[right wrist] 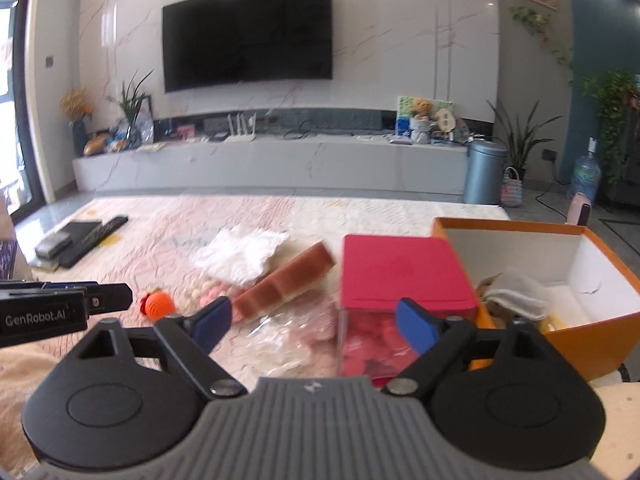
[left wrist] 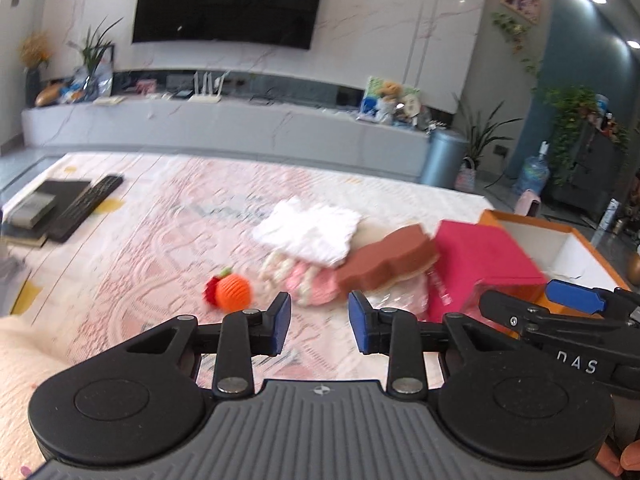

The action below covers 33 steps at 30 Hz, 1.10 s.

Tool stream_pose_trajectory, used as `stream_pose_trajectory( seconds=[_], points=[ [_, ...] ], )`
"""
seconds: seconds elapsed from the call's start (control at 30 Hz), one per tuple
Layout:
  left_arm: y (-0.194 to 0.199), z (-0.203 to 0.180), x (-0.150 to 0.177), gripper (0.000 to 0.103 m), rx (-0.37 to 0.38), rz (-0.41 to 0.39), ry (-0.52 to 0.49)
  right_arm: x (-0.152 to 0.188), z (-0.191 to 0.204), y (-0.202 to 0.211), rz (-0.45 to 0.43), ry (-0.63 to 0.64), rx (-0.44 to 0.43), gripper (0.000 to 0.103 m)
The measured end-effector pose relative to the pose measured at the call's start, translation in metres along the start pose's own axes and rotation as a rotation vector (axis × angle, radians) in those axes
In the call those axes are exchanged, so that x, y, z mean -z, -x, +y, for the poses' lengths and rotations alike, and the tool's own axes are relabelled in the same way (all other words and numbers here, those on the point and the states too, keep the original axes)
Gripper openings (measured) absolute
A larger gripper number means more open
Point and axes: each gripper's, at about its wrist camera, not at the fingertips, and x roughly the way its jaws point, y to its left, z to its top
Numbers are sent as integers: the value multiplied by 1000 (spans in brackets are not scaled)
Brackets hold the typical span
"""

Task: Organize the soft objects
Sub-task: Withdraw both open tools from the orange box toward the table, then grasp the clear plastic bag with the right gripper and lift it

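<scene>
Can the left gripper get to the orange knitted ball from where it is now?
Probably yes. The orange knitted ball lies alone on the quilt, just ahead and slightly left of the open, empty left gripper, and nothing stands between them.

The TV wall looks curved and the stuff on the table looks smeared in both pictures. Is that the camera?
Yes. Left wrist view: the fisheye lens bows the TV, and motion blur smears the orange ball and white cloth, while the left gripper stays sharp. Right wrist view: same bowing, blur on the pink-lidded box, ceiling lights glinting off the glossy wall.
</scene>
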Motion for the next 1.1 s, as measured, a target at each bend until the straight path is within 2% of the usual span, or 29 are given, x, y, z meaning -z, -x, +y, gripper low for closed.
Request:
stream_pose_trajectory(
  seconds=[0.2, 0.53, 0.67, 0.77, 0.83, 0.97, 1.03, 1.1],
  points=[
    [-7, 26, 16, 38, -26, 45, 22, 7, 14, -26, 60, 22, -24, 80],
    [-29, 26, 21, 38, -33, 107, 15, 16, 28, -73, 152, 49, -35, 79],
    [-40, 25, 18, 38, -30, 116, 16, 14, 31, -90, 159, 56, -32, 79],
    [-46, 23, 16, 38, -21, 115, 6, 11, 33, -102, 165, 69, -31, 74],
    [-51, 21, 16, 38, -21, 128, -2, 11, 34, -111, 177, 72, -36, 68],
    [-60, 22, 19, 38, -26, 152, 6, 13, 39, -128, 198, 95, 19, 68],
    [-62, 23, 20, 38, -24, 160, 15, 16, 38, -137, 219, 77, 46, 76],
    [-64, 23, 21, 38, -27, 169, 19, 19, 37, -146, 243, 46, 51, 78]
  ],
)
